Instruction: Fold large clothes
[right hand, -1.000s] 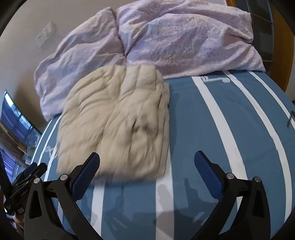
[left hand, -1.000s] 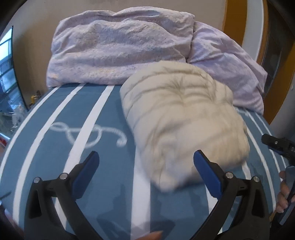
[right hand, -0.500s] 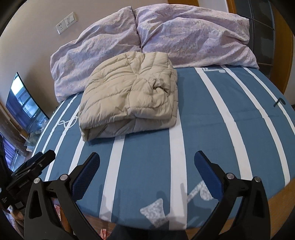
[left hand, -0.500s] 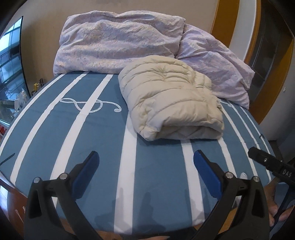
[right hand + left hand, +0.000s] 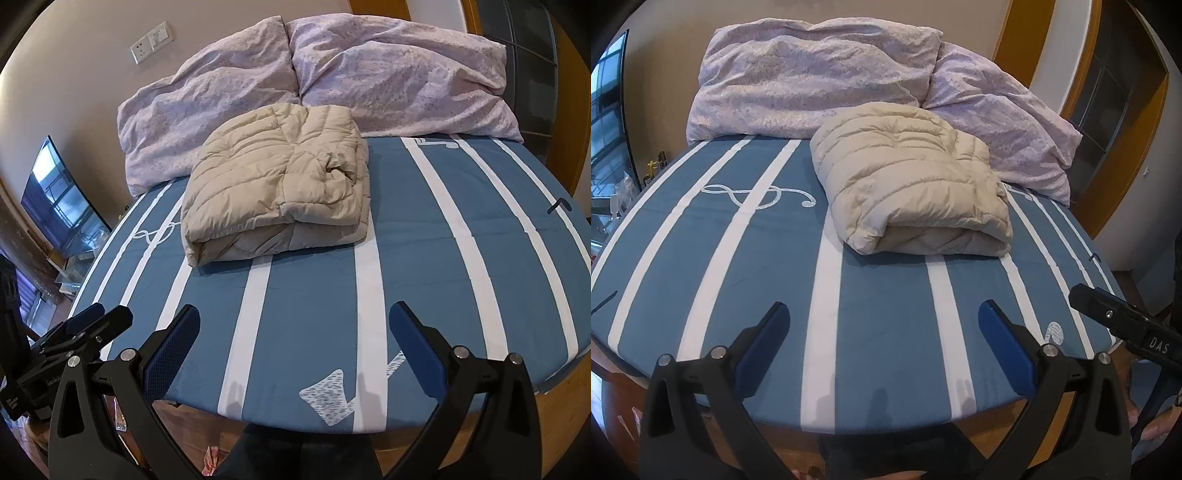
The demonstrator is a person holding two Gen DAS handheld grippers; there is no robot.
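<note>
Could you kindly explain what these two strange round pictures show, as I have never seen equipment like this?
There is no robot here: a person holds a two-finger gripper in each hand, and each carries a wide-angle camera looking forward along its fingers, which bends the picture.

One picture comes from the left gripper, the other from the right gripper. The black arms with blue pads are their fingers. Both are open and hold nothing.

Ahead lies a bed with a blue and white striped cover. On it rests a beige quilted jacket, folded into a bundle, just in front of a crumpled lilac duvet. Each camera also catches the other gripper at its edge.
</note>
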